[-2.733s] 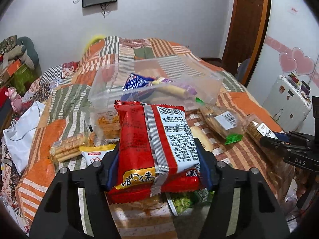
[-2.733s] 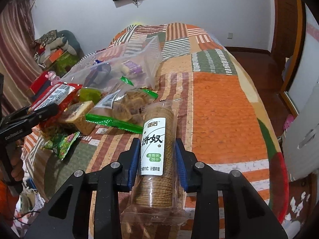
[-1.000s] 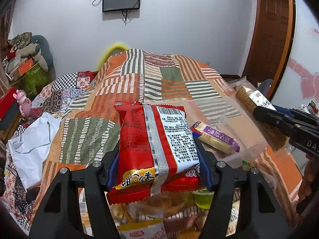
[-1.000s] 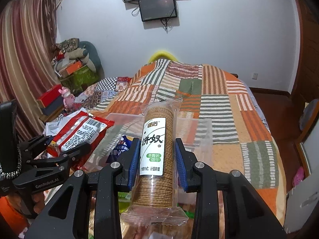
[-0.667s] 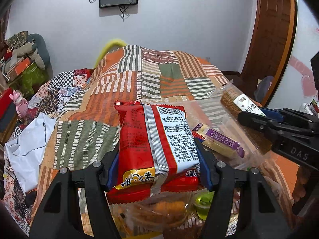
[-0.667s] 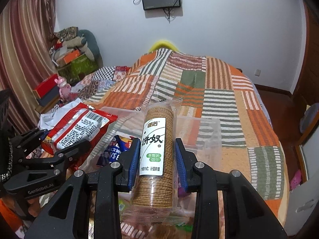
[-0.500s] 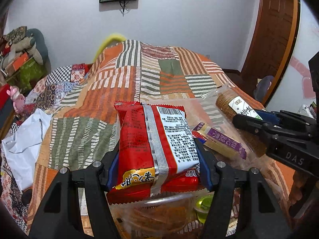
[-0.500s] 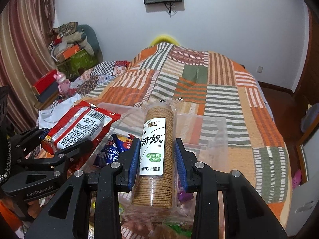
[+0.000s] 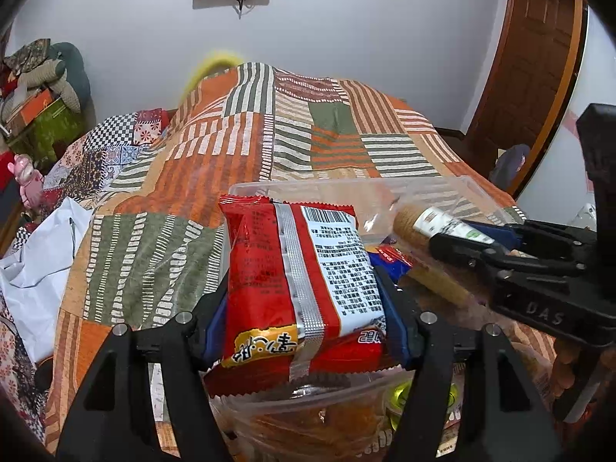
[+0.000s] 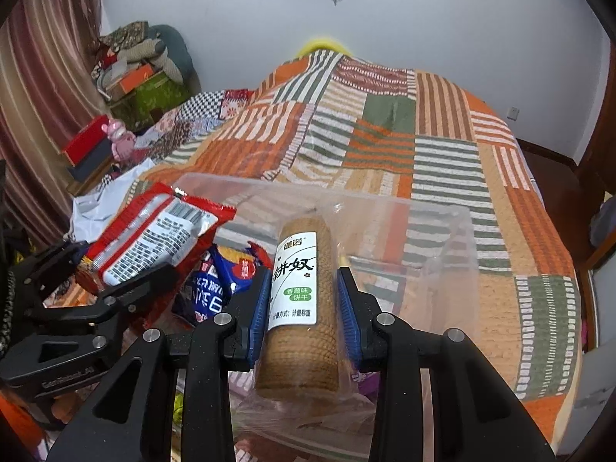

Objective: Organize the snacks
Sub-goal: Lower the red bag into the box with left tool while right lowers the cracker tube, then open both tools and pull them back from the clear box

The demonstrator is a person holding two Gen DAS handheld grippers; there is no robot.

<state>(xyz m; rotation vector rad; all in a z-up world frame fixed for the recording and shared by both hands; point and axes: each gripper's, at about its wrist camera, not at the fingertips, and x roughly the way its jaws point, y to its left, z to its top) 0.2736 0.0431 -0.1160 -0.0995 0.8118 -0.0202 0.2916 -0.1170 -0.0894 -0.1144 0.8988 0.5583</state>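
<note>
My left gripper [image 9: 304, 300] is shut on a red snack bag [image 9: 296, 281] and holds it over the near rim of a clear plastic bin [image 9: 346, 186] on the bed. My right gripper [image 10: 304, 308] is shut on a clear-wrapped roll of round biscuits [image 10: 298, 300] with a white label, held above the bin's inside [image 10: 435, 238]. A blue snack pack [image 10: 215, 288] lies in the bin. The red bag [image 10: 154, 231] and left gripper [image 10: 96, 292] show at left in the right wrist view; the biscuit roll [image 9: 427, 223] and right gripper [image 9: 481, 246] show at right in the left wrist view.
The bin sits on a striped patchwork quilt [image 10: 442, 134]. More snacks lie under the bin's near edge [image 9: 308, 423]. A white bag [image 9: 34, 269] lies at the bed's left edge. Boxes and a pink toy [image 10: 119, 138] stand left; a wooden door [image 9: 535, 57] stands right.
Both grippers have come down and closer to the bin, each still holding its snack. The biscuit roll now hangs inside the bin's opening, nearer the red bag.
</note>
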